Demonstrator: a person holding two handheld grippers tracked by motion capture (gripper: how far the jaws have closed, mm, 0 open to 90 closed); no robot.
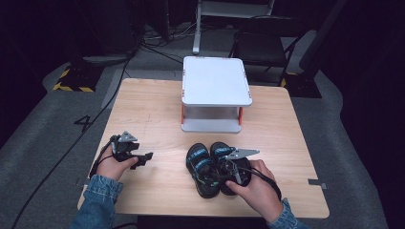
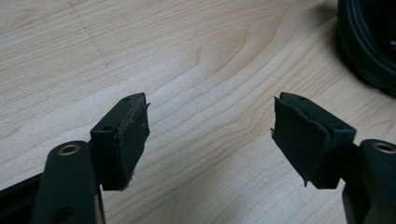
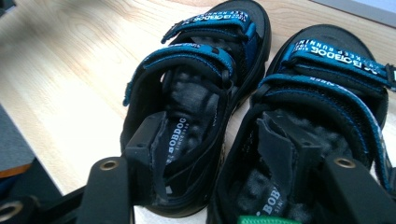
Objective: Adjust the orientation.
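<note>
Currently we're straddling the pair of black sandals with blue straps (image 1: 212, 168) at the near edge of the light wooden table (image 1: 157, 114): our right gripper (image 3: 224, 149) is dipping one jaw into each heel, parted, not yet clamping anything. Our left gripper (image 2: 210, 140) is hovering released over bare wood. Risk: closing now pinches both inner walls, so one sandal may slip and drop.

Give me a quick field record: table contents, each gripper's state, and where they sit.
table: light wood
shelf: small white two-tier stand, far centre, nothing on top
sandals: black and blue pair, side by side, near edge
left gripper: open, over bare wood, left of the sandals
right gripper: one jaw inside each sandal, spanning their inner walls; grip cannot be told
</note>
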